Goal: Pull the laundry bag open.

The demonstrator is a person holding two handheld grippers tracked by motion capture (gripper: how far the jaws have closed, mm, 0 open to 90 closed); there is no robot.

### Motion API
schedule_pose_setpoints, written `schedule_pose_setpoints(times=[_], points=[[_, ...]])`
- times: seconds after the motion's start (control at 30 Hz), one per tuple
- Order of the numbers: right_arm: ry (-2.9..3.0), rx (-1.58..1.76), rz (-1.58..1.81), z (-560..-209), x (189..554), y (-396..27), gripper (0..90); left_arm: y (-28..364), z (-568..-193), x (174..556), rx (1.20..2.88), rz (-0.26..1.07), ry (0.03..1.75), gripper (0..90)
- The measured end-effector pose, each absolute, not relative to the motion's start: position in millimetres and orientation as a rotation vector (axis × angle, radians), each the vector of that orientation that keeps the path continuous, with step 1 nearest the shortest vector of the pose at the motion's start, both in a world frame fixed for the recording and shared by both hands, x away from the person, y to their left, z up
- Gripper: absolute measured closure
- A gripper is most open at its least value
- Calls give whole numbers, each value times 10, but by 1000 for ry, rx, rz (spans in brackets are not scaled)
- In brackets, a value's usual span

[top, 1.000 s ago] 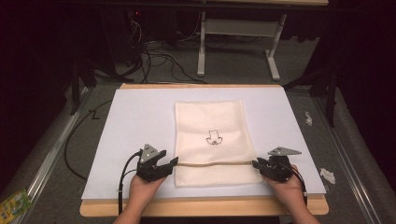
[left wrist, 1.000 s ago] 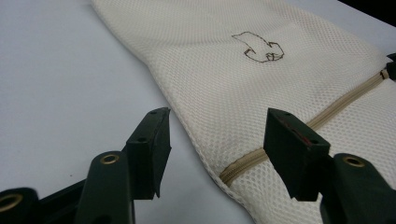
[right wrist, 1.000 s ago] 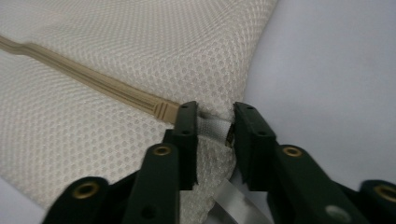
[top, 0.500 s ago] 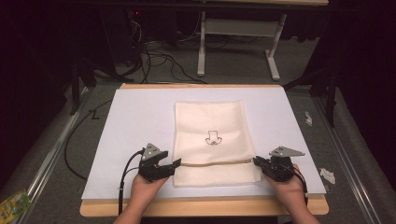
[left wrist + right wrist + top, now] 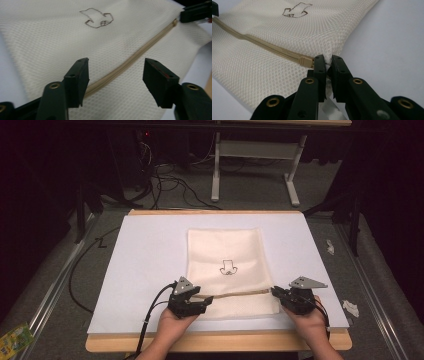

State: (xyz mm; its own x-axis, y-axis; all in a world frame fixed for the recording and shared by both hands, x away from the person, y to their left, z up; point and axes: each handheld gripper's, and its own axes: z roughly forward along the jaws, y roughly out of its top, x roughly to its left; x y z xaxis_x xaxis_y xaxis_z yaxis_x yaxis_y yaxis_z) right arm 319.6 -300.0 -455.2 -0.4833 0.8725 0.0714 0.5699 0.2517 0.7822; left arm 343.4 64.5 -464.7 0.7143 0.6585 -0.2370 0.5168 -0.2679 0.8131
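Observation:
A cream mesh bag (image 5: 225, 250) with a small outline drawing (image 5: 229, 268) lies flat on the white sheet. Its tan zipper (image 5: 235, 294) runs along the near edge between my two grippers. My left gripper (image 5: 206, 302) (image 5: 116, 65) is open, its jaws standing on either side of the zipper (image 5: 130, 62) just above the mesh. My right gripper (image 5: 275, 293) (image 5: 327, 59) is shut on the bag's right corner, right beside the zipper pull (image 5: 306, 61). The right gripper's jaws also show far off in the left gripper view (image 5: 196, 11).
The white sheet (image 5: 145, 260) covers a wooden table (image 5: 215, 342). Behind the table are cables (image 5: 165, 175) and a white metal frame (image 5: 255, 150) on the floor. Crumpled scraps (image 5: 350, 307) lie to the right, and a green packet (image 5: 12, 337) at lower left.
My left gripper has shifted a little to the right along the zipper. The right gripper has stayed in place at the bag's corner.

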Motion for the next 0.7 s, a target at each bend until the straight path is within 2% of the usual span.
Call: schedule_pose_setpoints(times=[0.17,0.3,0.4,0.47,0.7], points=[[2142,1287,1126,-4515,3173,-2995,847,497,-4641,3396,1903,120,887,491],[2140,1262,1148,-4499,3144,-2987,847,221,-4663,3398,1924,96,820,557],[2138,1258,1158,-4486,3143,-2993,847,101,-4659,3418,1922,79,807,568],[2137,1258,1169,-4483,3137,-2997,847,-88,-4632,3423,1923,68,780,610],[2139,1234,1173,-4472,3133,-2990,848,-426,-4690,3445,1945,41,756,630]])
